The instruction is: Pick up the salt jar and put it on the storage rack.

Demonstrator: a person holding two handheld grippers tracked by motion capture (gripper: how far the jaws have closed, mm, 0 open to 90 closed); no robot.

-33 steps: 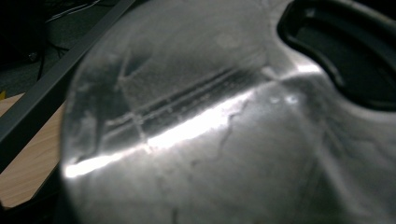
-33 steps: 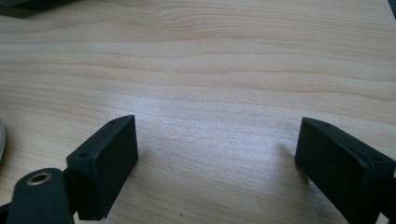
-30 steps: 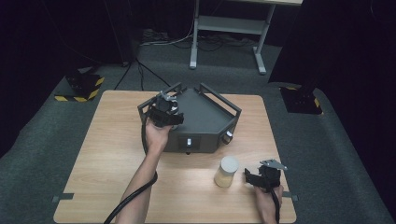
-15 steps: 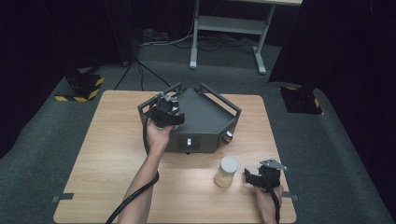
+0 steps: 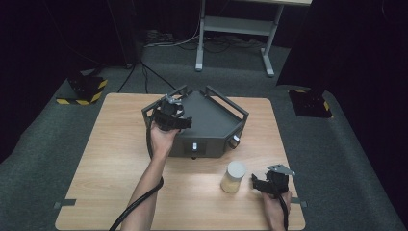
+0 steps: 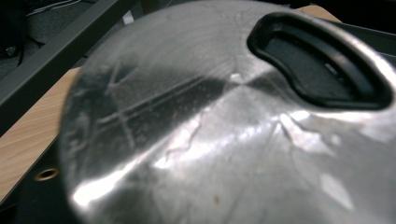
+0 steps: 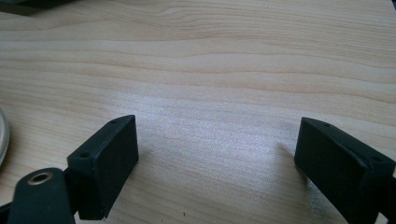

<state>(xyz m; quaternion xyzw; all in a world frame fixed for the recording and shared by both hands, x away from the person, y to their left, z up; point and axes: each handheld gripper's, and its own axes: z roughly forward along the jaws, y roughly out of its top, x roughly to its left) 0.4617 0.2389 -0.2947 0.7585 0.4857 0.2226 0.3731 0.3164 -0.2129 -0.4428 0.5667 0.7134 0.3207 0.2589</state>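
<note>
High view: left gripper (image 5: 169,111) sits over the dark device's (image 5: 211,126) left rear corner, jaws just opened, a scratched metal disc (image 6: 224,126) against its camera. Right gripper (image 5: 269,184) rests near the device's front, jaws wide, empty, just beside the jar (image 5: 234,176)

Right claw (image 7: 215,163) jaws wide apart over bare wooden table (image 7: 210,70).

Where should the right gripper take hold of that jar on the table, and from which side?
Grip the jar around its round side wall, just under the lid. It stands upright, and the right gripper sits beside it with jaws open over bare table, already turned toward it. Coming in level from that side looks easiest, with one jaw on each side of the wall. The flat lid probably offers little to pinch from above.
</note>
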